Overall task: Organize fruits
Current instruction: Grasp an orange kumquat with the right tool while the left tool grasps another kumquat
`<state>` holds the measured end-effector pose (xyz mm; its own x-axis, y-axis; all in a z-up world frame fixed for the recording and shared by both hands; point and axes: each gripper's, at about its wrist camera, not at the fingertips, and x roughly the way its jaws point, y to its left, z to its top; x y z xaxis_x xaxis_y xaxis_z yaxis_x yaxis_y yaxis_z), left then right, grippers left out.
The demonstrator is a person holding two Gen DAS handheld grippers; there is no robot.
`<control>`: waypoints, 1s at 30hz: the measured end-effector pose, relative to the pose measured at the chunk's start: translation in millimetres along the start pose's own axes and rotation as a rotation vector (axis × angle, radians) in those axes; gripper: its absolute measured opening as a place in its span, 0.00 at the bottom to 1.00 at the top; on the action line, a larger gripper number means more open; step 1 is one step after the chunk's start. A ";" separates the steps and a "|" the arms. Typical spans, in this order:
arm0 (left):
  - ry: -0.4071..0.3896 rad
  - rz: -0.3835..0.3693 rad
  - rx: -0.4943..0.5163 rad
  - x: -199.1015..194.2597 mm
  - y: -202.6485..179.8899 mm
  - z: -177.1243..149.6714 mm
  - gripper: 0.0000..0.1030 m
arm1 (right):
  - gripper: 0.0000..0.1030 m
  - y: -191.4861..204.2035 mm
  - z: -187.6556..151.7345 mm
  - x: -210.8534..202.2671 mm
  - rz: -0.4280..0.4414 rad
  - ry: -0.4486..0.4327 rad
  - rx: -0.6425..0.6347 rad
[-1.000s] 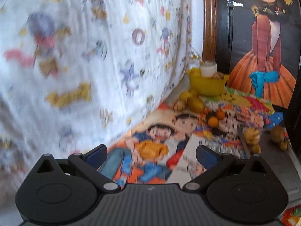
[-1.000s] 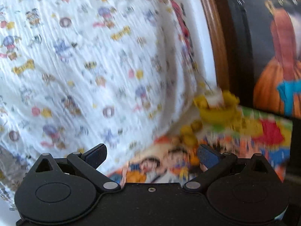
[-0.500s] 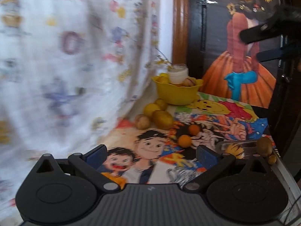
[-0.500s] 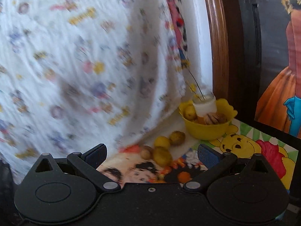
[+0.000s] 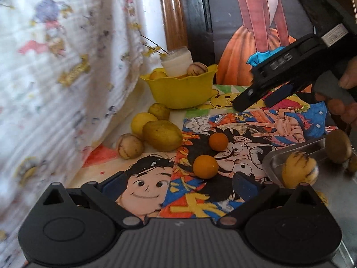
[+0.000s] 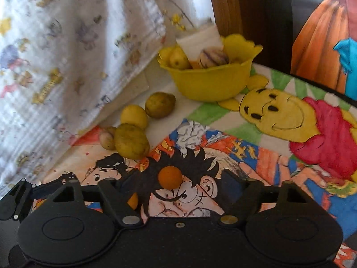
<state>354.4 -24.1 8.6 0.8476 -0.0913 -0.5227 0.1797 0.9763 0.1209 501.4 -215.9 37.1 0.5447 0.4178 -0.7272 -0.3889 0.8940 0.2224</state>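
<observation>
Right gripper [image 6: 178, 178] jaws apart, just been closing, framing small orange fruit [image 6: 170, 177] on cartoon mat [image 6: 279, 156]; pads not pressing it. Left gripper [image 5: 178, 183] jaws wide apart, empty, second orange fruit [image 5: 205, 166] just ahead. Yellow bowl [image 6: 209, 84] behind, holding fruit. Metal tray [image 5: 290, 154] at right.
</observation>
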 end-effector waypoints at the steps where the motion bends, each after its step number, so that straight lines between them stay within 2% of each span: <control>1: 0.003 -0.006 0.003 5.4 -1.2 0.5 0.96 | 0.73 -1.3 1.1 6.7 0.003 0.007 0.008; 6: 0.021 -0.035 0.016 27.6 -7.3 1.8 0.86 | 0.62 -2.6 3.3 29.5 0.031 0.040 0.025; 12: 0.038 -0.067 -0.001 44.2 -11.9 2.9 0.78 | 0.56 1.1 4.3 44.7 0.039 0.064 0.024; 23: 0.094 -0.104 -0.080 66.9 -6.5 8.7 0.54 | 0.40 2.4 4.0 65.9 0.044 0.101 0.040; 27: 0.105 -0.125 -0.112 71.9 -3.4 8.0 0.43 | 0.37 0.2 3.4 69.3 0.053 0.111 0.059; 30: 0.100 -0.136 -0.135 74.3 0.0 7.9 0.41 | 0.36 -0.8 3.2 70.2 0.058 0.109 0.071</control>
<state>421.4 -32.4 -23.6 0.7651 -0.2109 -0.6084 0.2150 0.9743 -0.0674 542.3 -186.7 -12.1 0.4372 0.4525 -0.7772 -0.3615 0.8797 0.3089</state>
